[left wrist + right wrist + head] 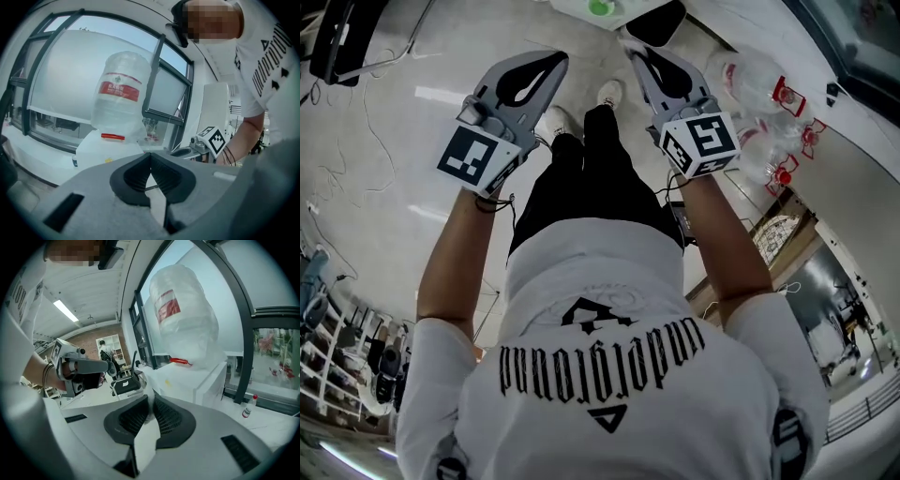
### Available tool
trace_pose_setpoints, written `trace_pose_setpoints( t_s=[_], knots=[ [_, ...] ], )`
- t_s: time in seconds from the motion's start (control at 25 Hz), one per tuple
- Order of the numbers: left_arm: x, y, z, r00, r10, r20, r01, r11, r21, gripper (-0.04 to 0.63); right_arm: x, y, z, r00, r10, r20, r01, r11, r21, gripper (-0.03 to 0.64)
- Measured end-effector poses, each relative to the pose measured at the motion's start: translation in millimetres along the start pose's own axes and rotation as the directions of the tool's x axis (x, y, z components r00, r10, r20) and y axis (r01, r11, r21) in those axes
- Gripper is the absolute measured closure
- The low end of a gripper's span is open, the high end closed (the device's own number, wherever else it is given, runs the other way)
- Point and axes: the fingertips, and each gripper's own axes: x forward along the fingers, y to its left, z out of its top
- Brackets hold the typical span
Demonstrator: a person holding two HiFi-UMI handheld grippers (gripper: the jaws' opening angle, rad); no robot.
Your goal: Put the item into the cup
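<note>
No cup and no item shows plainly in any view. Both grippers are held up in front of the person, side by side and apart. My left gripper (pixel 555 59) has its jaws together with nothing between them; its black pads (pixel 136 176) meet at the tips. My right gripper (pixel 631 52) is likewise shut and empty, its ribbed pads (pixel 171 418) touching at the tips. Each gripper view catches the other gripper: the right one (pixel 212 140) and the left one (pixel 75 363).
A white water dispenser (pixel 101 150) carries a big clear bottle (pixel 123 89) by the windows; it is seen again as bottle (pixel 183 315). Spare water bottles (pixel 759 80) lie at the right. A small green thing (pixel 600 7) sits on a white surface at the top edge. A black chair (pixel 123 385) stands behind.
</note>
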Motion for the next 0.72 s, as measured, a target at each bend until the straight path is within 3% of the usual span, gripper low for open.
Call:
trace_pose_setpoints(
  t_s=[0.36,0.72],
  knots=[
    [30.5,27.1,-53.1,0.999,0.009,-0.044,-0.008,1.000,0.011,0.581,47.3,-28.9,-54.0,0.998,-0.011,-0.059,0.010,1.000,-0.007,0.571],
    [58.7,65.6,-100.7,0.997,0.050,-0.054,-0.052,0.998,-0.030,0.580,95.0,-60.6,-101.3,0.994,-0.042,-0.099,0.043,0.999,0.003,0.571]
  ],
)
